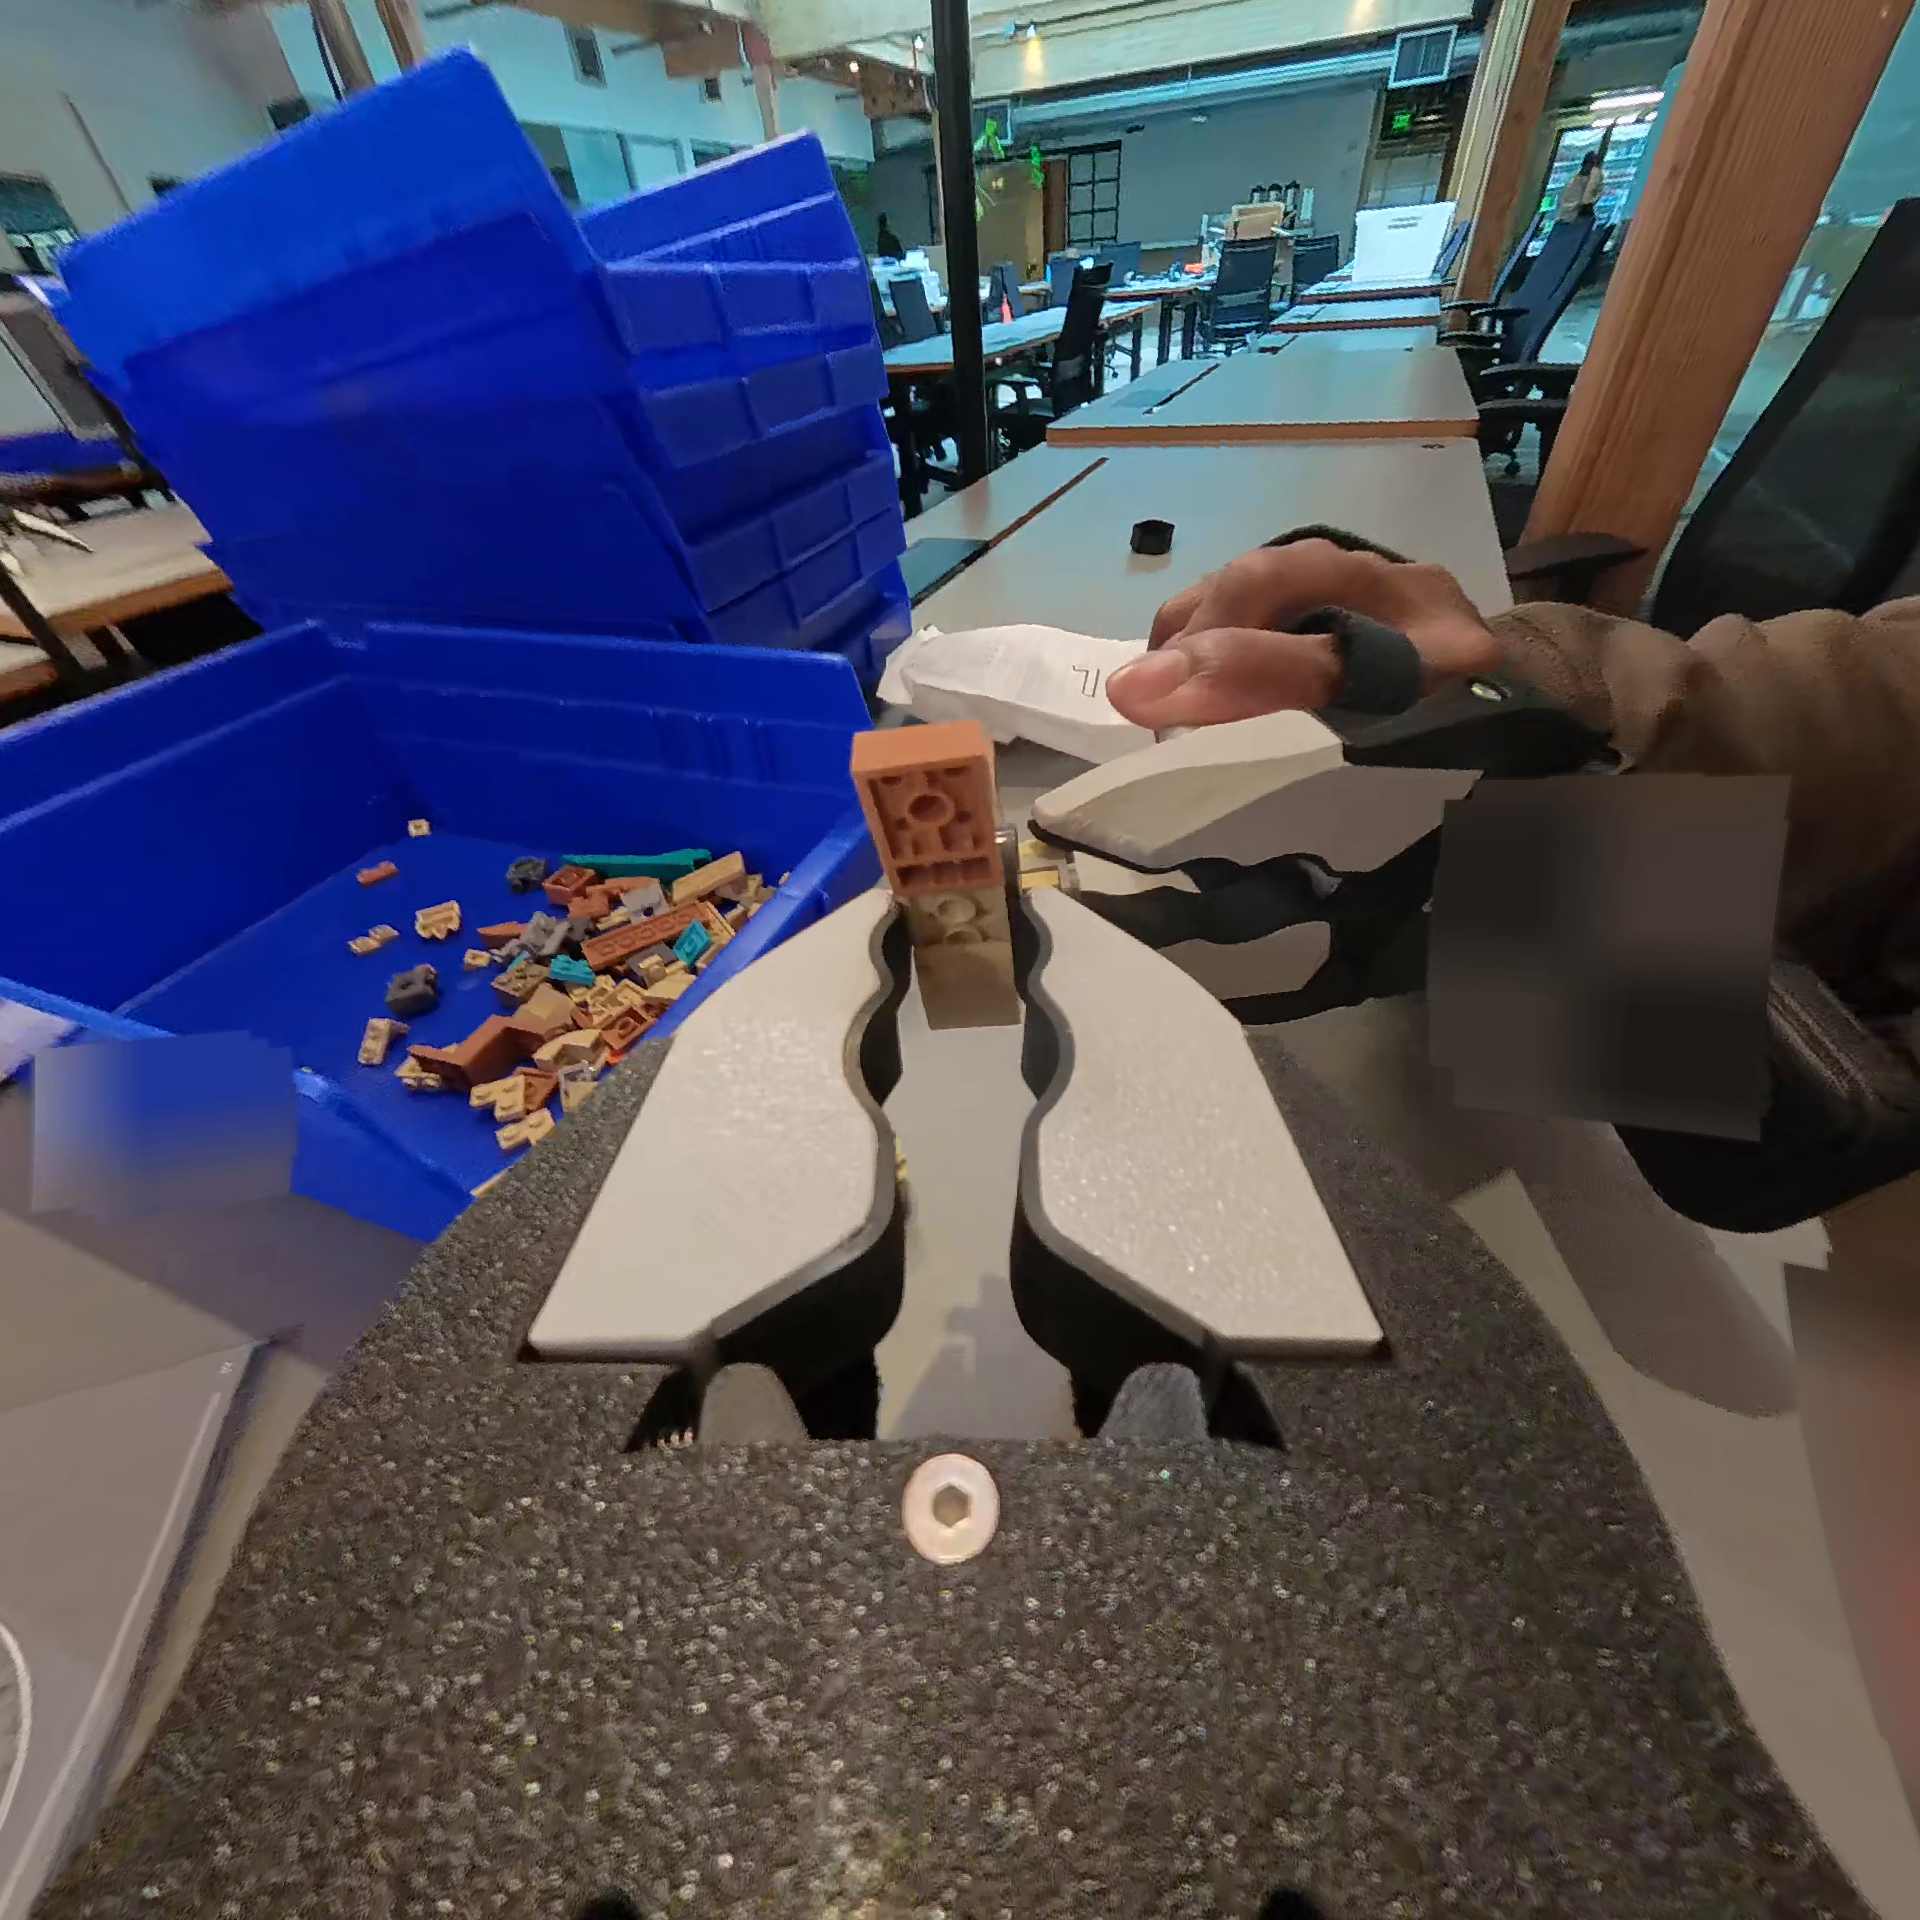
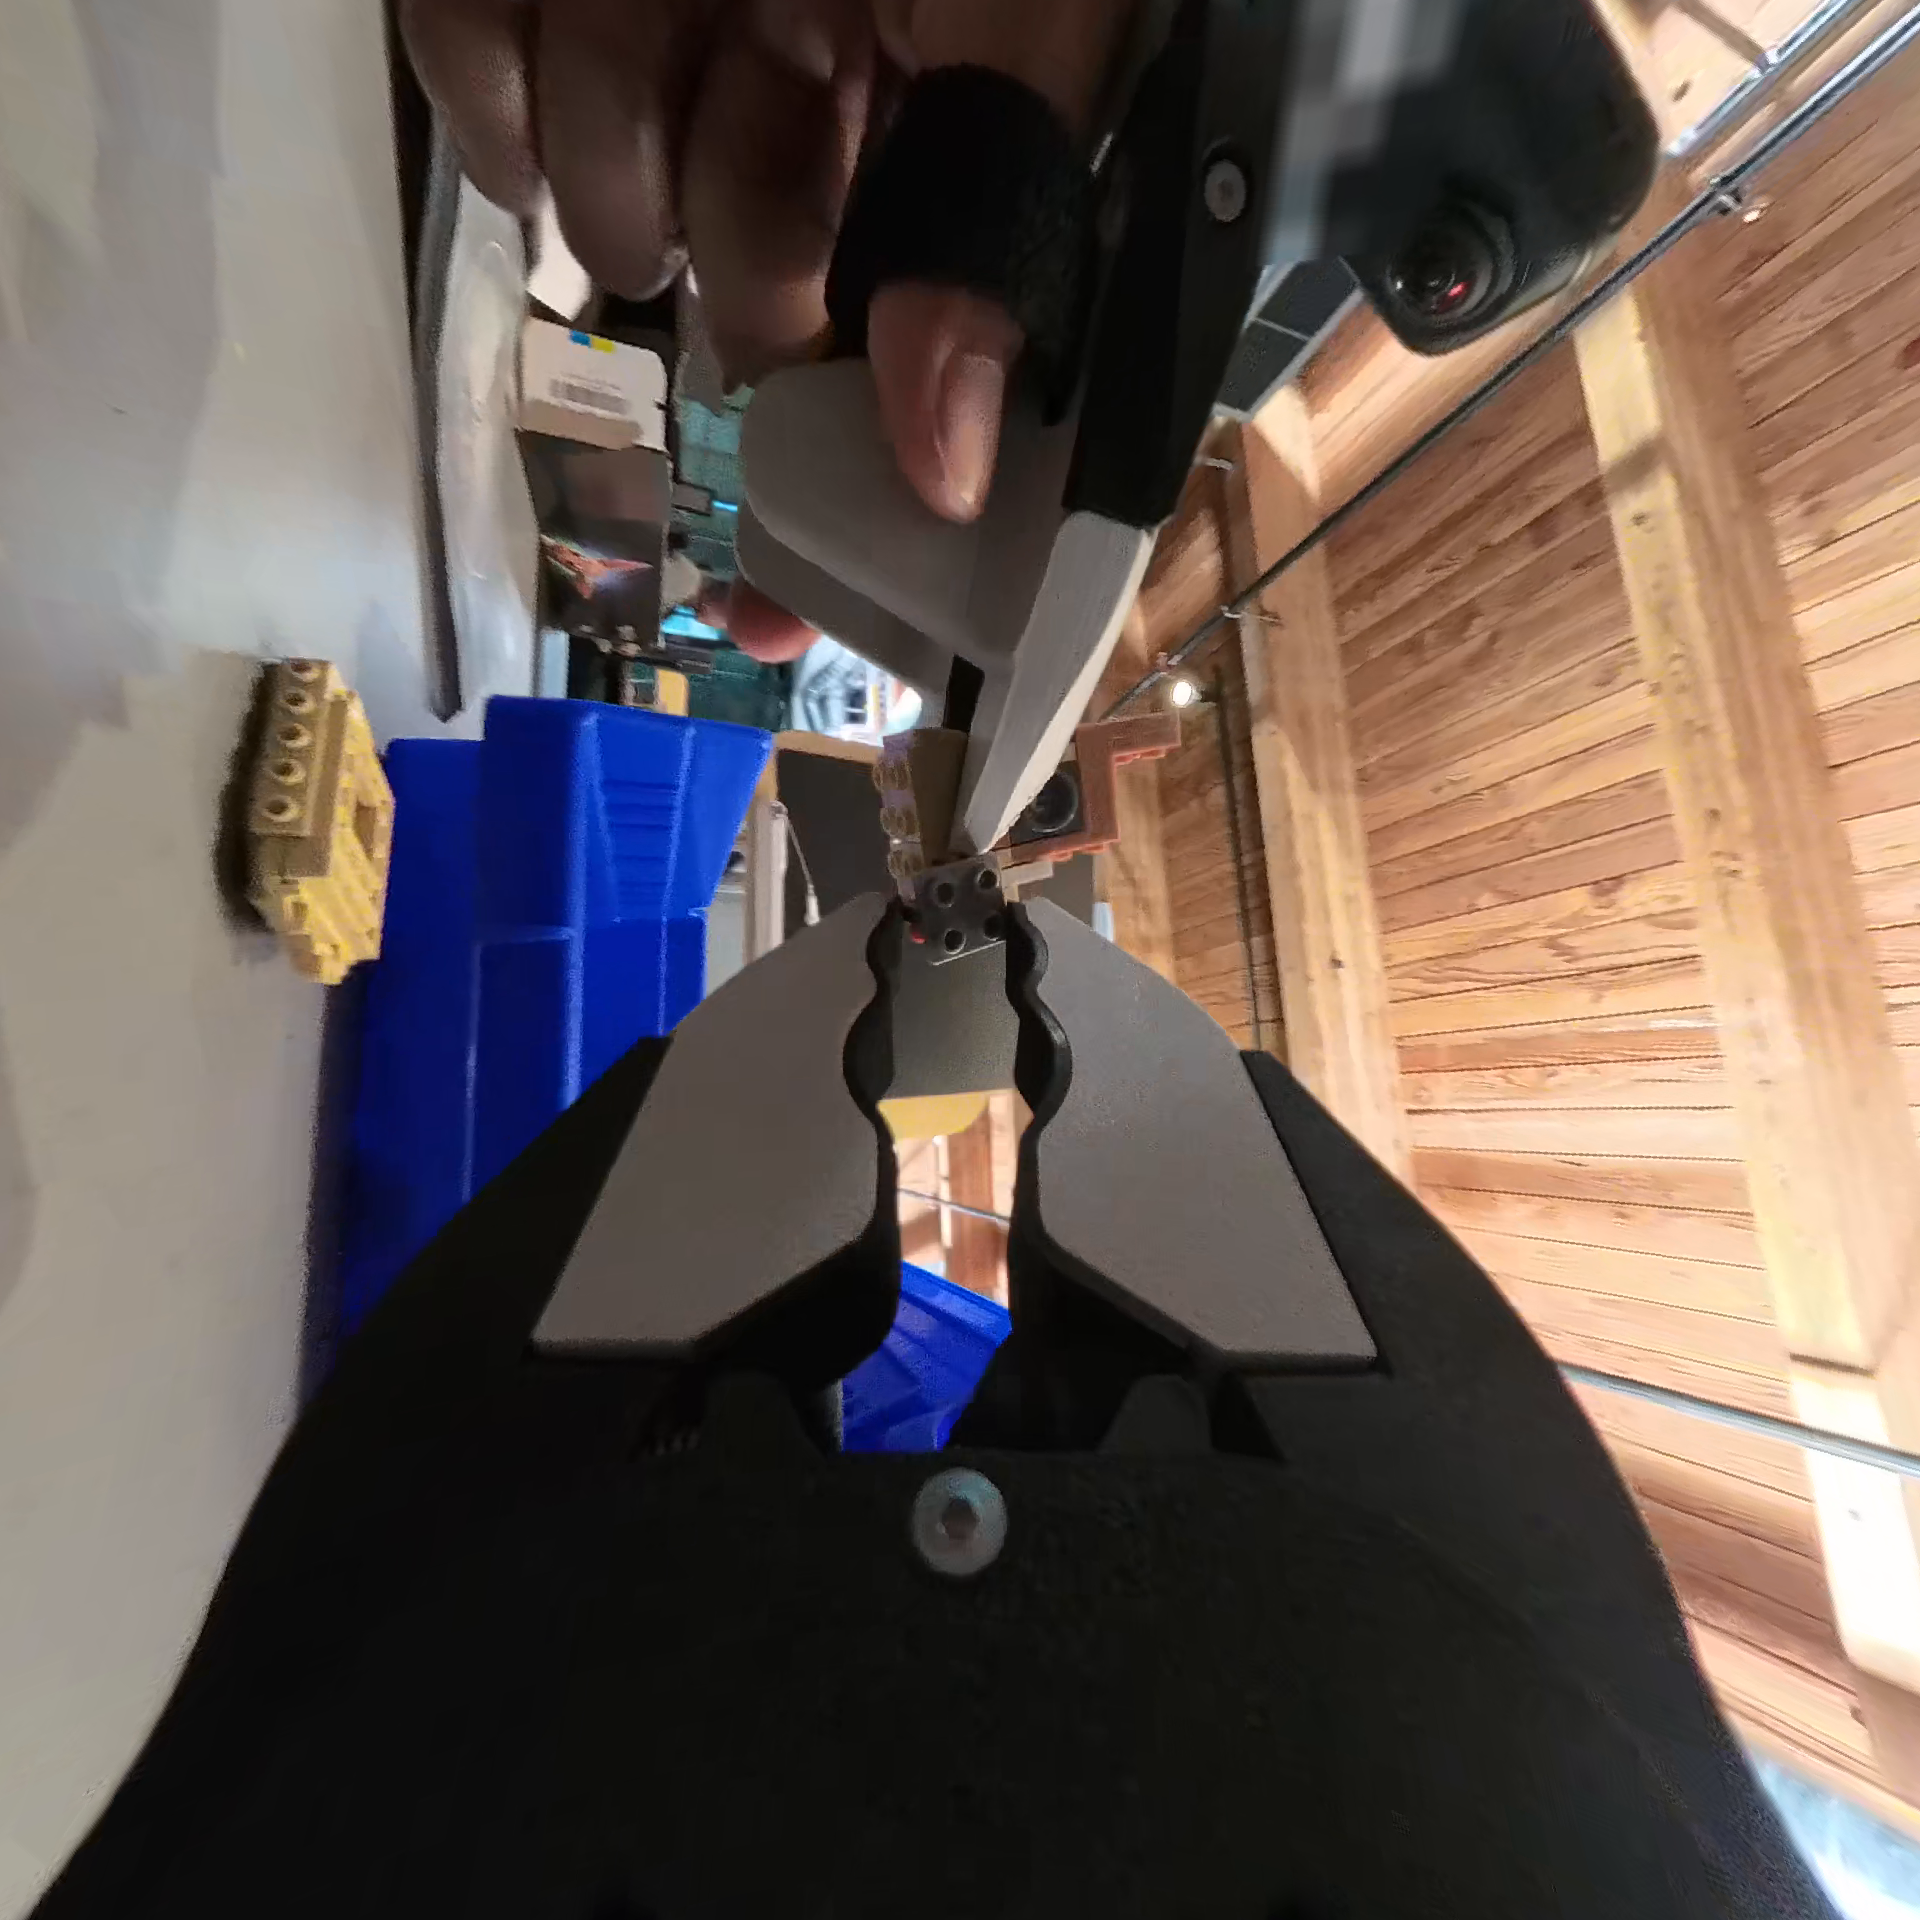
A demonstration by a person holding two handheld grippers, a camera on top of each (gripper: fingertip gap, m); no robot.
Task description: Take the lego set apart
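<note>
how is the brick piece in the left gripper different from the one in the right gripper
The left gripper clamps a tan-and-brown brick assembly, tall, standing past the fingertips. The right gripper pinches a dark grey studded plate, small and square, right at its tips. Both are toy bricks, and they meet.

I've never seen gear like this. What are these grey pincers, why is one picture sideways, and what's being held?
There is no robot here: a person holds a two-fingered gripper in each hand, and each gripper carries a camera looking along its fingers. One picture is from the left gripper, clamped on a tan-and-brown brick assembly. The other is from the right gripper, which is turned on its side, so the room looks rotated; it grips a dark grey studded brick and meets the left one tip to tip. On the table, a blue bin holds loose bricks; more blue bins are stacked behind. A small tan-and-yellow build stands nearby.
</note>
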